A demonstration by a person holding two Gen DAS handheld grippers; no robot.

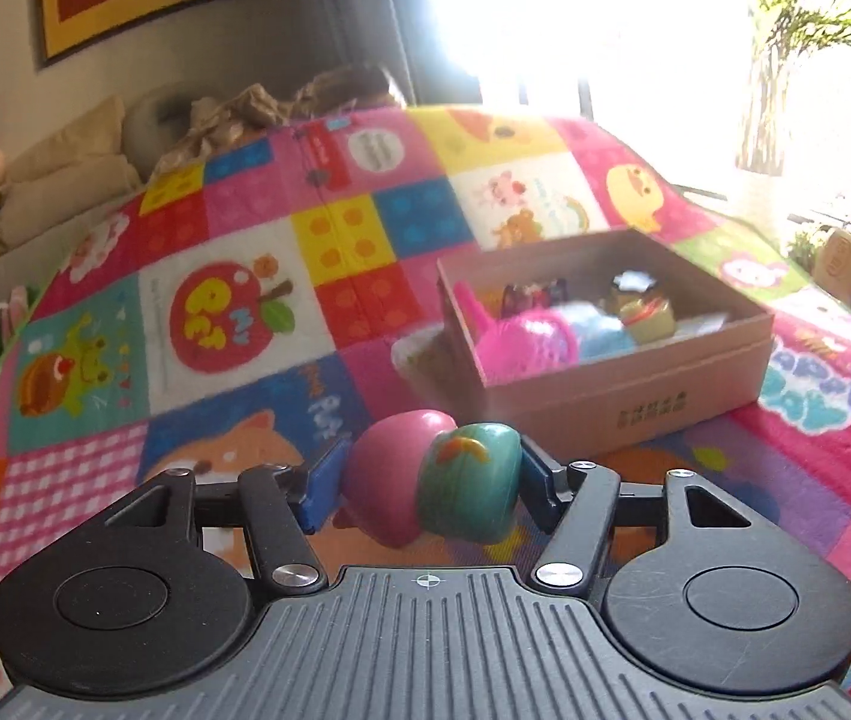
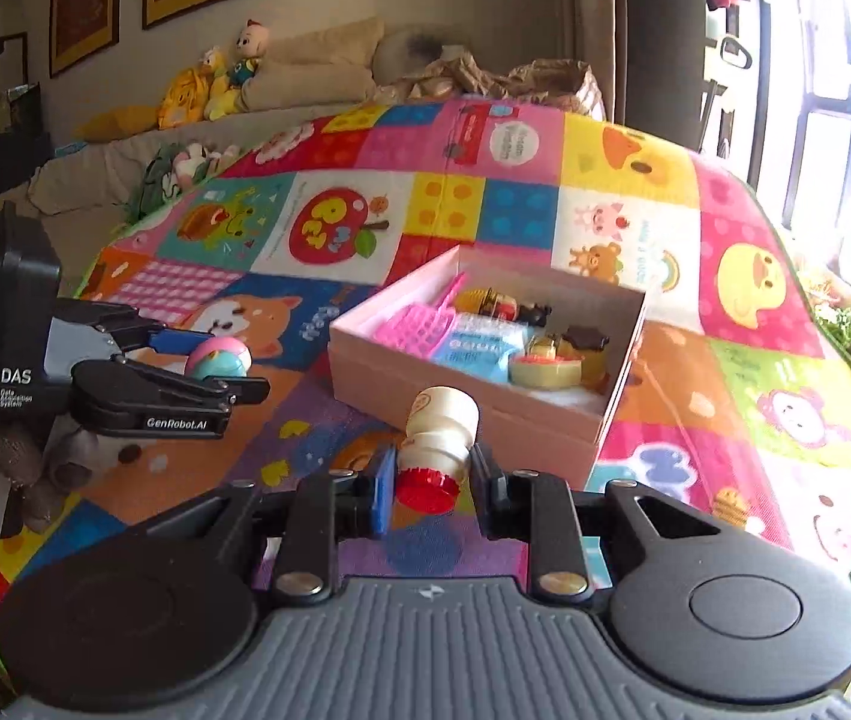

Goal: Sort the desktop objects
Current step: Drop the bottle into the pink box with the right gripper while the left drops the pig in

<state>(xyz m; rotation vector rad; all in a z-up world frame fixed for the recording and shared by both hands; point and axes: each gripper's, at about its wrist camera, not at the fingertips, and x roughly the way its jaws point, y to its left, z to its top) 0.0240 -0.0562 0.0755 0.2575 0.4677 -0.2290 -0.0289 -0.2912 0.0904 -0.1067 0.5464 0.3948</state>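
Ahead and slightly right of both grippers we see the open box (image 2: 473, 396); right gripper (image 2: 432, 476) clamps the bottle (image 2: 440, 432), axis pointing boxward, nearer than left gripper (image 1: 430, 477), gripping the pink-teal ball (image 1: 431, 477).

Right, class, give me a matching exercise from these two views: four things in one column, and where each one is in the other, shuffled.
Things:
1. pink-green ball
2. bottle
3. pink scoop
4. box

Places:
A. inside the box
B. in the right tongs
C. on the blanket
D. in the left tongs

Pairs: 1-D, 2-B, 3-A, 4-C
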